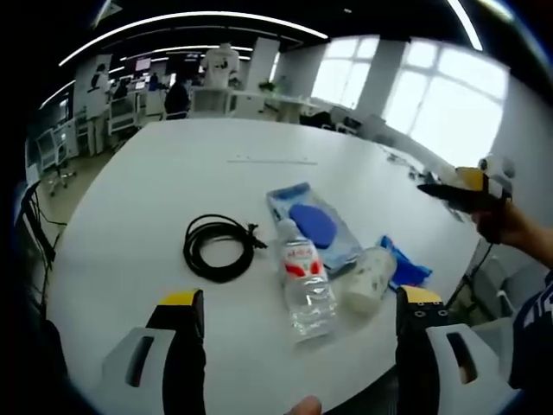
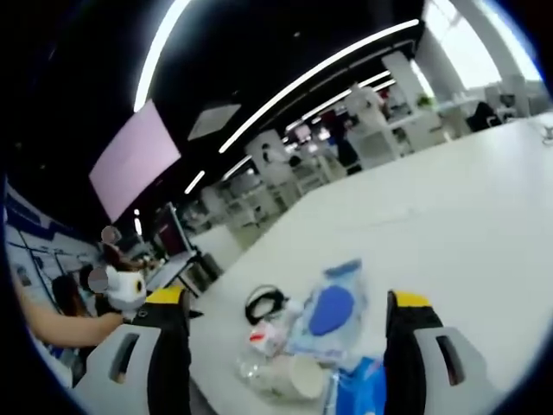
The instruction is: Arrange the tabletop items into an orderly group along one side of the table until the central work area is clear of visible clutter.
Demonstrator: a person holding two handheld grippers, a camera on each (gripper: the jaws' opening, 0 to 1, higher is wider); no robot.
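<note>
On the white table (image 1: 164,173) lie a coiled black cable (image 1: 218,246), a clear water bottle (image 1: 304,281) on its side, a clear pouch with a blue item inside (image 1: 313,225), a toppled clear cup (image 1: 367,281) and a blue packet (image 1: 404,264). My left gripper (image 1: 300,296) is open and empty, hovering short of the bottle. A hand holds my right gripper (image 1: 458,192) off the table's right edge. In the right gripper view that gripper (image 2: 289,300) is open and empty above the cable (image 2: 266,303), pouch (image 2: 328,311), bottle (image 2: 263,341) and cup (image 2: 289,376).
The items cluster near the table's edge closest to me. A thin strip (image 1: 272,161) lies further in, with bare tabletop (image 2: 449,216) beyond it. Desks, chairs (image 1: 60,164) and people stand in the background office.
</note>
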